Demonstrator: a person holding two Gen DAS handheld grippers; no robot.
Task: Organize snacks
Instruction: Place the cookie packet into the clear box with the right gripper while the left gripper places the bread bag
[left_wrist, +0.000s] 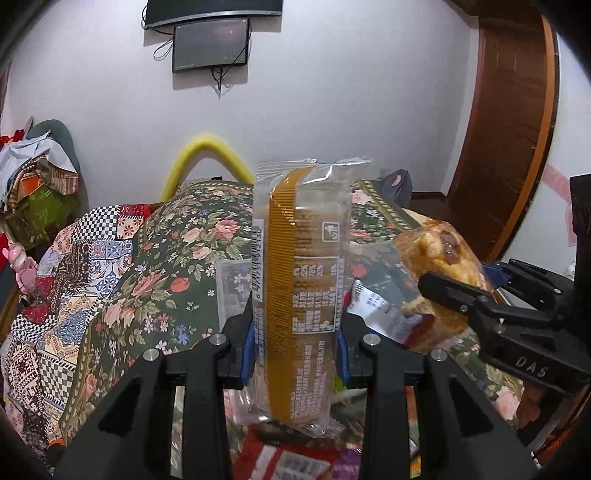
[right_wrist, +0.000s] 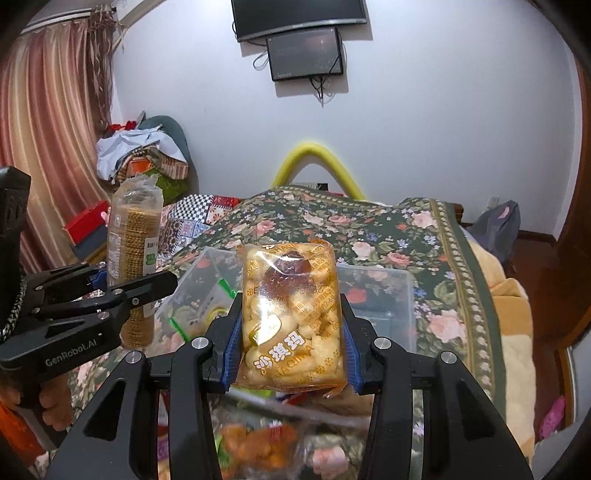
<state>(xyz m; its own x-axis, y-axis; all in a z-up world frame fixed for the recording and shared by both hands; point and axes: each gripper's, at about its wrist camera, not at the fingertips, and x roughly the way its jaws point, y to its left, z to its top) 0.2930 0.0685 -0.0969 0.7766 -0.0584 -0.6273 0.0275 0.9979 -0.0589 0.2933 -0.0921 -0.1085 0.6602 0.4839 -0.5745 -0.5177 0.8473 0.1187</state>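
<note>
Bed (right_wrist: 424, 236) fills the scene, covered by a dark green floral blanket (left_wrist: 177, 236), a patchwork quilt (left_wrist: 74, 266) along its left side; white wall behind, wooden door (left_wrist: 517, 122) at right. Open air above the blanket between both grippers and the wall.

Clear plastic bin (right_wrist: 373, 291) sits on the blanket, just beyond the right gripper; contents partly hidden, something with green trim shows through its left wall, cannot identify it. Loose snack packets (right_wrist: 255, 443) lie blurred beneath the grippers.

Left gripper (left_wrist: 295, 350): fingers closed on a tall cracker sleeve (left_wrist: 299, 266), held upright, blue pads pressing its lower half, top and bottom both projecting past the fingers, clear of the bed.

Right gripper (right_wrist: 291, 350): fingers closed on a sachima packet (right_wrist: 291, 314), clamped at its two sides, upright, lifted in front of the bin. The two held packs are near each other but apart.
</note>
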